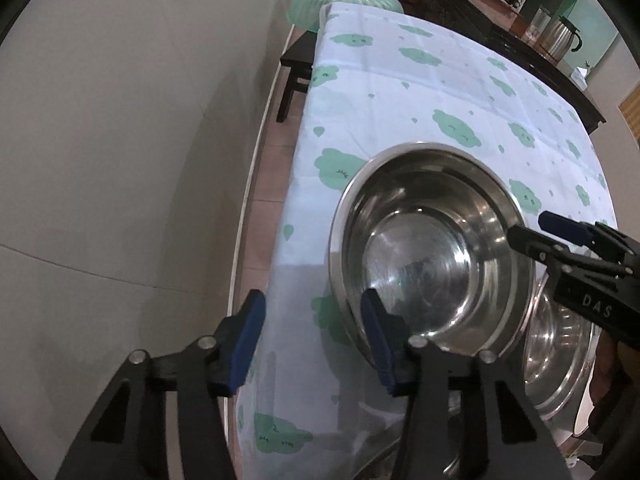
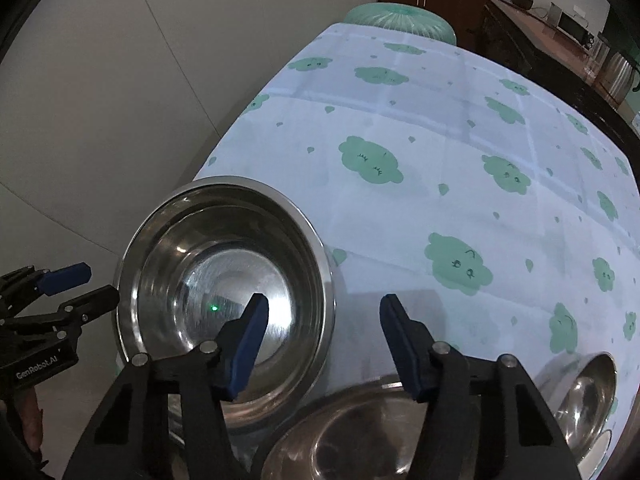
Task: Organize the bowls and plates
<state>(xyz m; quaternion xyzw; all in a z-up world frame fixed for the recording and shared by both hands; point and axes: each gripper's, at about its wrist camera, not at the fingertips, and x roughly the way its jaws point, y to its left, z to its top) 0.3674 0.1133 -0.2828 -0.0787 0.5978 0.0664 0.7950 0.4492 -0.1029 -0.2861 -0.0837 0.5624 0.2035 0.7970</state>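
Observation:
A large steel bowl [image 1: 432,248] [image 2: 224,276] stands near the left edge of the cloth-covered table [image 1: 420,96]. My left gripper [image 1: 313,296] [image 2: 100,282] straddles the bowl's left rim, one blue pad inside and one outside, with clear gaps to the metal. My right gripper [image 2: 325,299] [image 1: 530,227] straddles the opposite rim the same way, its pads also off the rim. Both are open. A second steel bowl [image 2: 352,436] [image 1: 560,364] lies just in front of the big one, partly hidden by my fingers.
A smaller steel bowl [image 2: 588,396] sits at the near right of the table. The cloth [image 2: 460,152] has green cloud prints. A green ribbed stool [image 1: 344,0] stands past the far end, and a dark counter with a steel kettle [image 1: 560,36] runs along the right. A wall is close on the left.

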